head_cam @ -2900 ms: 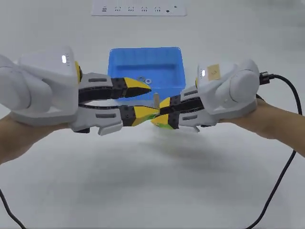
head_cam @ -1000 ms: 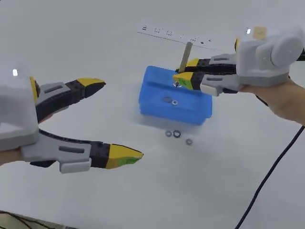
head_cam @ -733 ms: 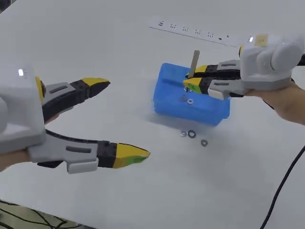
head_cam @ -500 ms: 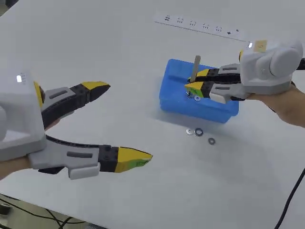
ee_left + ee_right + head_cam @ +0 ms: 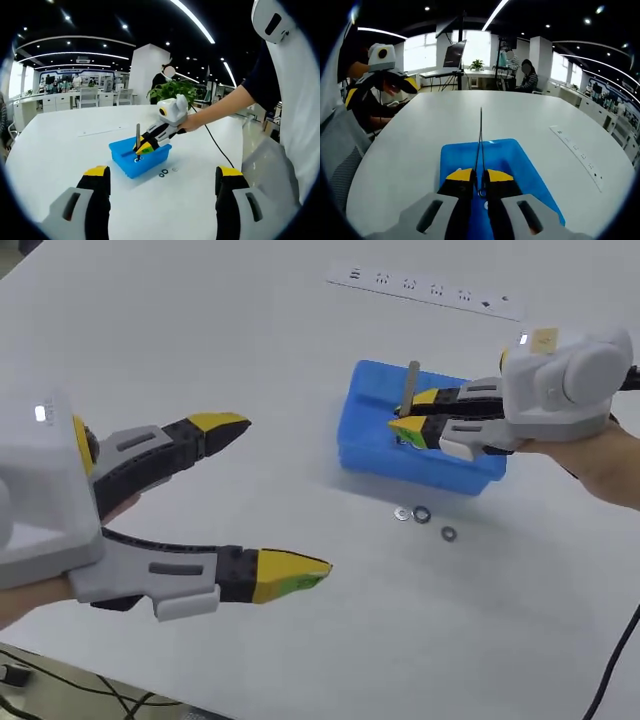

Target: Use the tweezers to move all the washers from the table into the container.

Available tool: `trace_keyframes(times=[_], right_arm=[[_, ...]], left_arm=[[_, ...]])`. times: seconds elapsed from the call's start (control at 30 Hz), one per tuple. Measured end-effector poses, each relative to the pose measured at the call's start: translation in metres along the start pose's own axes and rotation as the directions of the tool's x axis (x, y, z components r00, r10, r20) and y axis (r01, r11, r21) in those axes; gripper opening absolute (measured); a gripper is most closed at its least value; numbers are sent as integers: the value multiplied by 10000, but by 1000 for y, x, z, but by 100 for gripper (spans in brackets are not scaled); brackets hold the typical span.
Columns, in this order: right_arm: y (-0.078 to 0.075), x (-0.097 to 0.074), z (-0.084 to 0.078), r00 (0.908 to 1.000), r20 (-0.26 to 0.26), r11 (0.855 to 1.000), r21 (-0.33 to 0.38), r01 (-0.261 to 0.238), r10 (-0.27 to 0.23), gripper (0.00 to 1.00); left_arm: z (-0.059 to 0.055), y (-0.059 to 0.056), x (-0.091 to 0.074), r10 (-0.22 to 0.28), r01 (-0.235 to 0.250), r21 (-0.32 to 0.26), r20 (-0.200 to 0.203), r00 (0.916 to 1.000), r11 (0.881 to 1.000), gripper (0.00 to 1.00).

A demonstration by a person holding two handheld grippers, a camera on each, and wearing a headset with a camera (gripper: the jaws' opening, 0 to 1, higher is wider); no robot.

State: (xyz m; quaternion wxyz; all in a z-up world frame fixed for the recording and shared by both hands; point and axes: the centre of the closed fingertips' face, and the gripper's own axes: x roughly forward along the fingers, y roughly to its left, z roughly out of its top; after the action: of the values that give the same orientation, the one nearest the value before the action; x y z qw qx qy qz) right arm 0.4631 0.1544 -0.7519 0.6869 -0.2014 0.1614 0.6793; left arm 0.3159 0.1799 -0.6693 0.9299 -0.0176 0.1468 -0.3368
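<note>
R claw (image 5: 412, 412) has lowered the tweezers (image 5: 411, 385) into blue container (image 5: 420, 466), closed on them; L claw (image 5: 272, 498) wide open; 3 washers (image 5: 421, 514) on surface (image 5: 250, 330), container's near side.

The left tool (image 5: 272, 498) fills the lower left of the head view. Its two yellow-tipped jaws are spread wide apart and point toward the right of the frame, gripping nothing. The left hand (image 5: 22, 598) shows beneath its white body at the frame's edge. At the upper right, the right tool (image 5: 405, 421) points leftward with its jaws pressed together on the upright tweezers (image 5: 411, 386). The right hand (image 5: 592, 466) wraps it from behind, with the bare forearm running off the right edge.
</note>
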Motion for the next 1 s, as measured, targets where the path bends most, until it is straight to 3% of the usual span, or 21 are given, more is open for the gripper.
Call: trace_keyframes(times=[0.23,0.3,0.37,0.4,0.67,0.8,0.9,1.0], right_arm=[[1,-7,1,10000,-45,10000,-41,-7,7,10],[1,-10,3,10000,-23,10000,-86,11,-11,10],[1,-12,6,10000,-11,9999,-142,21,-21,10],[2,-13,7,10000,-2,9999,-160,18,-18,10],[1,-19,12,10000,19,9995,-322,58,-57,10],[2,-20,12,10000,-25,9993,-380,47,-48,10],[4,-21,12,10000,-65,9990,-438,1,-3,10],[7,-21,12,9999,-118,9986,-515,-97,91,10]], left_arm=[[6,-3,4,-27,39,-287,426,9991,9996,89],[13,4,9,141,-84,-704,810,9966,9975,89],[27,15,14,370,-213,-1044,1501,9880,9943,88],[29,18,16,368,-201,-1074,1558,9871,9940,87],[42,35,54,-113,113,13,1084,9940,9999,80],[50,38,75,-636,600,401,956,9934,9974,71],[52,39,90,-1138,1102,578,642,9914,9922,65],[55,41,105,-1502,1467,740,446,9877,9864,64]])
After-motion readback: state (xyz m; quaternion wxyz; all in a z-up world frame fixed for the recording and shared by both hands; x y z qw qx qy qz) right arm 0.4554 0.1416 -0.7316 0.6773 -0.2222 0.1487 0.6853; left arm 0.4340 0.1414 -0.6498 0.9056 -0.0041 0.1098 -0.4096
